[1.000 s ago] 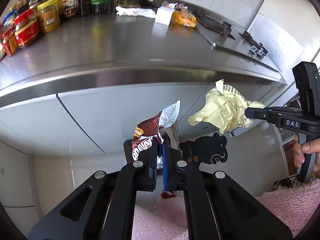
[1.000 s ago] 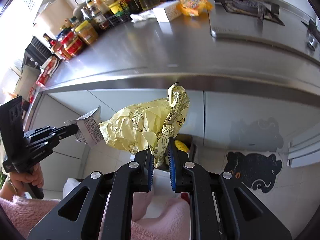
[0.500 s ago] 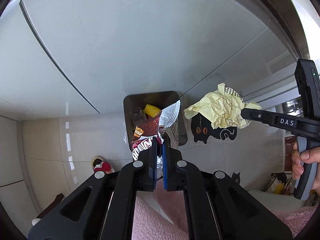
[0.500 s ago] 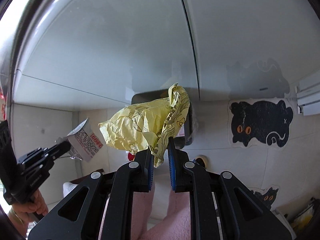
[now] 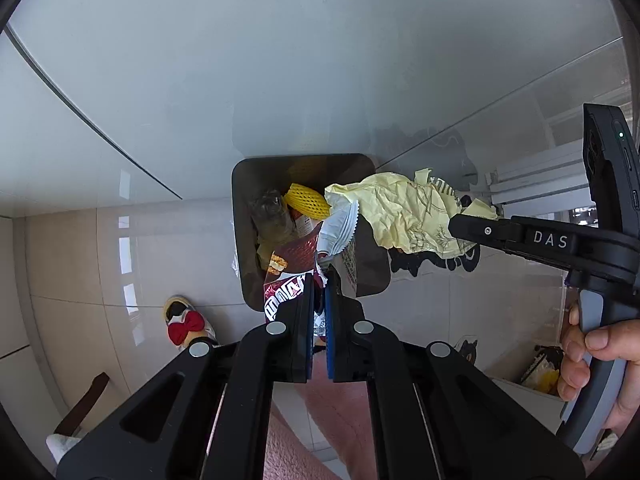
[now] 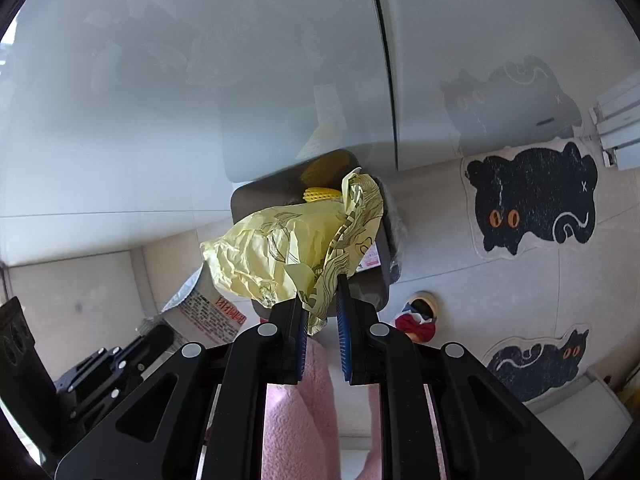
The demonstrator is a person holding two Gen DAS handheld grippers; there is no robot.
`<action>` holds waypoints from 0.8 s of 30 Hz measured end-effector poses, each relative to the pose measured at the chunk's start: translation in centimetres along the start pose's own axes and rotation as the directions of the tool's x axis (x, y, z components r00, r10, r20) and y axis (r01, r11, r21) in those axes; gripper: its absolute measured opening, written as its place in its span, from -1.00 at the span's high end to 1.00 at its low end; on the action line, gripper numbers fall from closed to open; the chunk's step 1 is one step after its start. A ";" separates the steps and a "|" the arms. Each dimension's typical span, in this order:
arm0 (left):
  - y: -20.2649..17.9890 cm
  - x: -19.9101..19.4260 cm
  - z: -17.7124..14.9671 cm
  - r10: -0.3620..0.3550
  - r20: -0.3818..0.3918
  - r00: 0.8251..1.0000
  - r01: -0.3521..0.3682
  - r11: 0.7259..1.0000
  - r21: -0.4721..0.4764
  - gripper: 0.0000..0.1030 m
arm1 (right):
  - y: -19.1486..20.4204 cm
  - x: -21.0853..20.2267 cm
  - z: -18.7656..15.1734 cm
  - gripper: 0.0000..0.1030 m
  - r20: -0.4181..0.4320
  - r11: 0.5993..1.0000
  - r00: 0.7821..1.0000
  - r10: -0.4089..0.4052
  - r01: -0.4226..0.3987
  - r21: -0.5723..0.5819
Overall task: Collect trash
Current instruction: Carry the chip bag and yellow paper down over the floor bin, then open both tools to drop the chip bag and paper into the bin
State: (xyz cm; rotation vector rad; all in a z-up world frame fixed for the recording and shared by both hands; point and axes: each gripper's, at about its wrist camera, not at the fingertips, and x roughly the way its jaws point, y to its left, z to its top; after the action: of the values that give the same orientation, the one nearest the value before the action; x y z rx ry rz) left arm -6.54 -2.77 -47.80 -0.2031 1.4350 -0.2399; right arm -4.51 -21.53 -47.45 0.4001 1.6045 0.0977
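Note:
My left gripper (image 5: 319, 280) is shut on a maroon and white snack wrapper (image 5: 298, 262), which hangs over a dark open trash bin (image 5: 244, 248) on the floor. Inside the bin lie a yellow foam net (image 5: 306, 202) and other scraps. My right gripper (image 6: 323, 284) is shut on a crumpled yellow paper wrapper (image 6: 280, 252), held just above the bin (image 6: 248, 196). In the left wrist view the right gripper (image 5: 460, 224) comes in from the right with the yellow paper (image 5: 404, 212) over the bin's right rim. The left gripper (image 6: 160, 330) with its wrapper (image 6: 208, 312) shows at lower left in the right wrist view.
Pale cabinet doors (image 5: 280, 60) rise right behind the bin. Black cat-shaped mats (image 6: 532, 200) lie on the tiled floor to the right. A slipper with a red bow (image 5: 186, 322) sits left of the bin. Pink fuzzy trouser legs (image 6: 296, 420) fill the space below the grippers.
Both grippers have dropped from counter height and tipped downward, each keeping its wrapper. The counter has left the view, and the bin has grown larger beneath them.

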 end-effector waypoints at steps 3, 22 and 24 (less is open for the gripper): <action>0.0 1.2 -0.1 -0.004 -0.022 1.000 0.003 1.000 -0.012 0.94 | 0.1 1.0 0.2 0.71 -0.018 0.999 0.999 0.026 -0.025 0.044; 1.0 3.6 1.3 -0.082 -0.072 0.994 0.077 0.995 -0.067 0.17 | 2.5 4.5 2.1 -0.34 -0.048 0.994 0.997 0.061 -0.056 0.094; 1.0 3.5 1.3 -0.087 -0.072 0.994 0.082 0.994 -0.066 -0.06 | 2.7 4.2 2.1 -0.38 -0.040 0.994 0.997 0.060 -0.056 0.092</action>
State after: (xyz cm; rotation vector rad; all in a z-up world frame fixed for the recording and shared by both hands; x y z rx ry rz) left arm -4.75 -2.86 -51.26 -0.3097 1.5114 -0.2744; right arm -2.02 -18.10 -50.82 0.5180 1.6438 0.0780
